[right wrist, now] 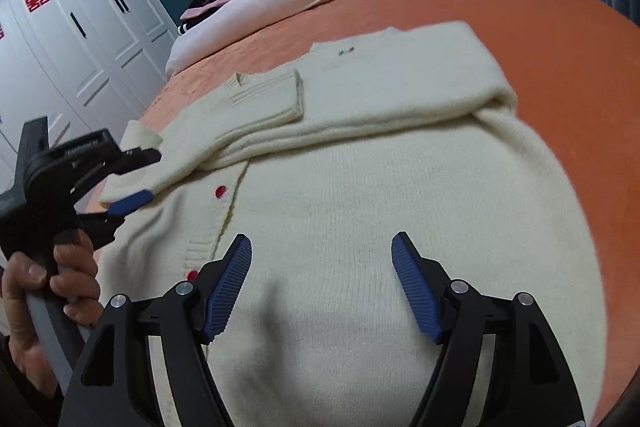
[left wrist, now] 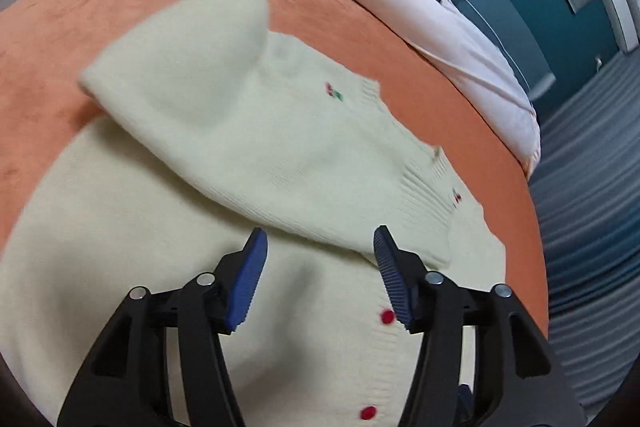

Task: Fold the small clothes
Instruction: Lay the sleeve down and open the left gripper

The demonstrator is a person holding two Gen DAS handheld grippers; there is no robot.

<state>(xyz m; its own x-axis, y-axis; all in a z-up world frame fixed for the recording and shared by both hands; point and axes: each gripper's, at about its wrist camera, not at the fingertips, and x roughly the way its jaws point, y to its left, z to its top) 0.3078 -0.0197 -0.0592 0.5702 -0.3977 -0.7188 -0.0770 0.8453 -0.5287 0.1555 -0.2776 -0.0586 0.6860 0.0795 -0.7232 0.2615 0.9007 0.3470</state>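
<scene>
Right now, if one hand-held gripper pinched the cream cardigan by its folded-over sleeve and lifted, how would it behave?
The cream cardigan would probably sag and unfold: it is soft knit, and the sleeve already drapes loosely over the body. It seems light and unlikely to slip from ribbed pads. Pushed, it would likely bunch on the orange bedspread rather than slide.

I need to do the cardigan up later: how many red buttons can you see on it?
2: one red button beside the placket below the folded sleeve, another lower down by the right gripper's finger. More may be hidden.

Cardigan (right wrist: 360,219) lies on bedspread (right wrist: 540,39), sleeves folded across.
</scene>
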